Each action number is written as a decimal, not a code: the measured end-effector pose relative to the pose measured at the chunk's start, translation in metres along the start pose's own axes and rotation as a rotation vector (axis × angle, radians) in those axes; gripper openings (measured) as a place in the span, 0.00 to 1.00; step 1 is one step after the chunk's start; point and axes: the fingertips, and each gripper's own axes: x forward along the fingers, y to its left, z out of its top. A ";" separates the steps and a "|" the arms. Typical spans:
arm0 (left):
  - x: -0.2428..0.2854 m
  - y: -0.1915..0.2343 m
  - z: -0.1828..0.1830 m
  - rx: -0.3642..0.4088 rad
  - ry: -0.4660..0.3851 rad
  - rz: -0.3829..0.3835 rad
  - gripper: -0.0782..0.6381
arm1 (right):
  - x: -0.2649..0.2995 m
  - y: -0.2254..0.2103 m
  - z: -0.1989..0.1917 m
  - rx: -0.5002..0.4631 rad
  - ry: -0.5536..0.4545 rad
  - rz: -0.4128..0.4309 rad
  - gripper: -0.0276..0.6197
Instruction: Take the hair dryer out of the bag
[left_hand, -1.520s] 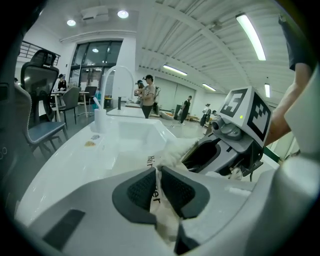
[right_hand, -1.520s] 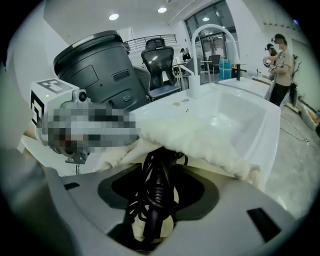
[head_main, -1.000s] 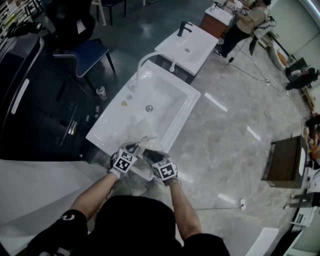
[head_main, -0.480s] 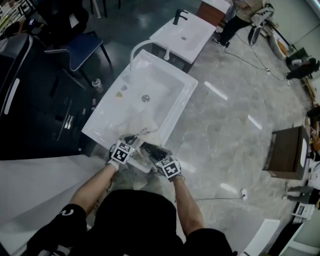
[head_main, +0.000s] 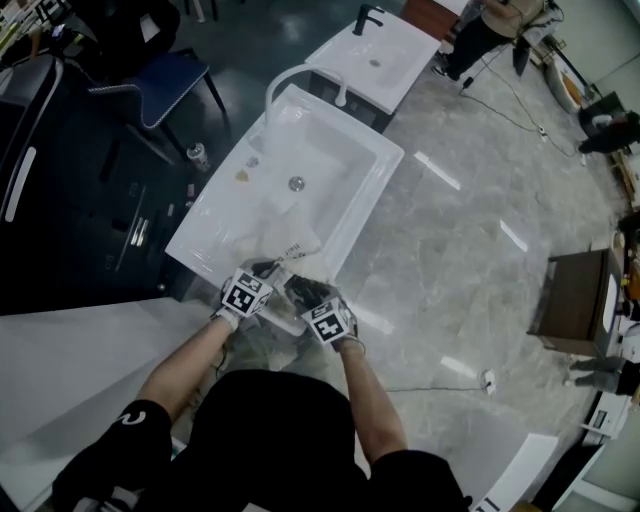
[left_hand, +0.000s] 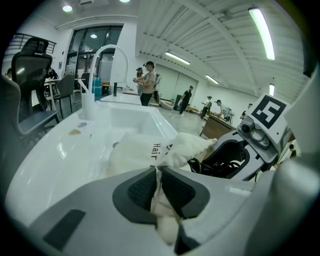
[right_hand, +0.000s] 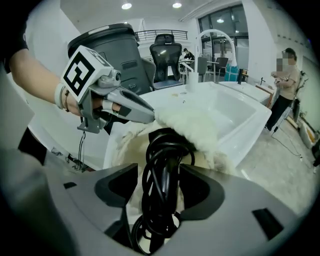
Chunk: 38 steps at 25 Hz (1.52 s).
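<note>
Can't really see the hair dryer itself, it's buried in the cream bag (right_hand: 192, 125) on the sink (head_main: 205, 235) edge, just its coiled black cord (right_hand: 165, 150) sits between the right gripper's (right_hand: 159, 170) jaws, which have just been opening wide, left gripper (left_hand: 159, 175) pinching bag cloth.

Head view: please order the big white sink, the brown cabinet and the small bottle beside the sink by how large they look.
1. white sink, clearly the largest
2. brown cabinet
3. bottle, the smallest by far
</note>
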 end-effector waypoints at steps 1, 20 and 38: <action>0.000 0.000 0.000 -0.003 -0.001 -0.003 0.16 | 0.004 -0.001 0.003 -0.002 0.006 -0.006 0.44; -0.025 0.024 0.014 0.047 -0.003 0.088 0.15 | 0.030 0.004 0.024 0.054 0.100 0.071 0.35; -0.030 0.043 0.036 0.015 0.032 0.298 0.15 | -0.050 -0.011 0.033 -0.038 0.012 0.238 0.35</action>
